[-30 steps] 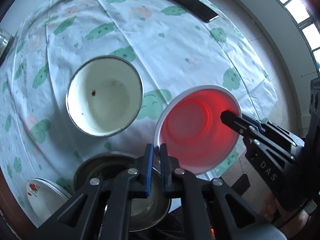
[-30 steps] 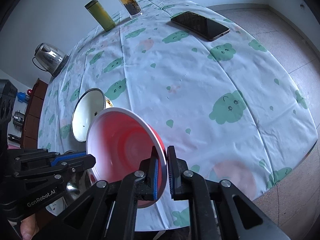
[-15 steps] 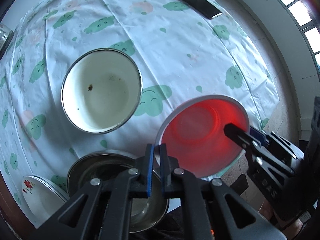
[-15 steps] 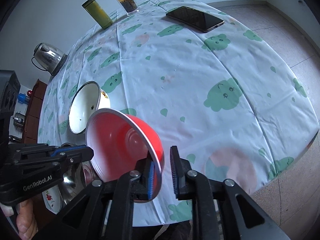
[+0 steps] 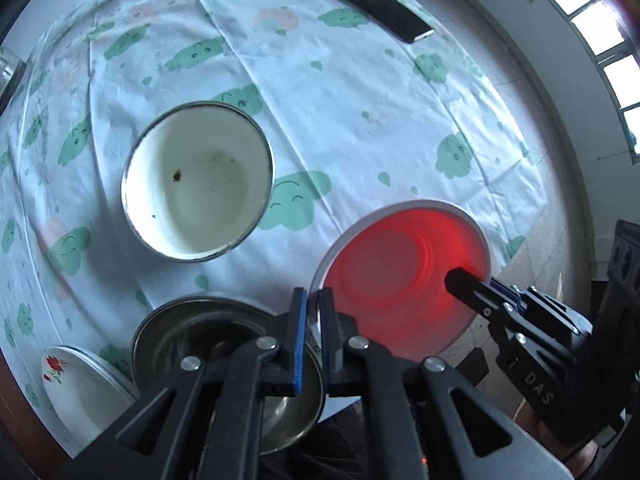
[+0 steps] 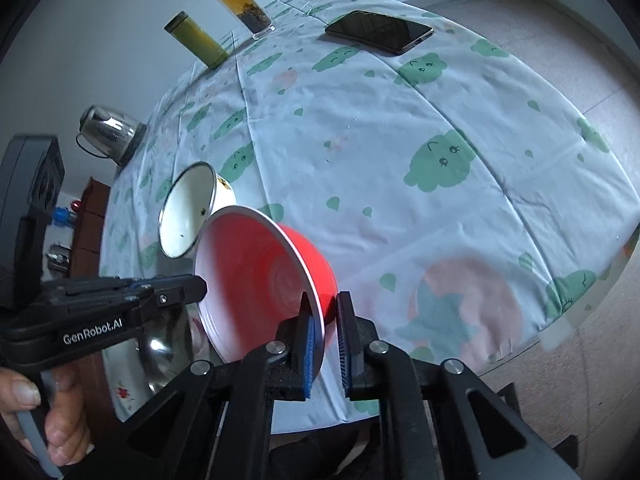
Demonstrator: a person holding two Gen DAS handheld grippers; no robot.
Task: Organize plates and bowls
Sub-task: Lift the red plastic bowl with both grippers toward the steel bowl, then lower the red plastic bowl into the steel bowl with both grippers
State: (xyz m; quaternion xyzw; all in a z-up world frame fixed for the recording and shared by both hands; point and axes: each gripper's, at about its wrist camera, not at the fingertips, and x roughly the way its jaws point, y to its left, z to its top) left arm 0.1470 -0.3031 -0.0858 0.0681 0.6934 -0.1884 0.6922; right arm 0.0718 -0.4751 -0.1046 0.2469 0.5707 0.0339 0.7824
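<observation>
Right claw: clamped on rim of red bowl, held tilted above surface edge. Left claw: closed, empty, over steel bowl; white bowl w/ specks nearby.

From where I'm driving, the table wears a cloud-print cloth. Ahead of my left jaws sits a white bowl; under them a steel bowl, plates beside it. Phone far ahead.

Red plastic bowl tilted, lifted off tablecloth; white enamel bowl upright beyond; steel bowl, floral plates at tablecloth's near edge.
</observation>
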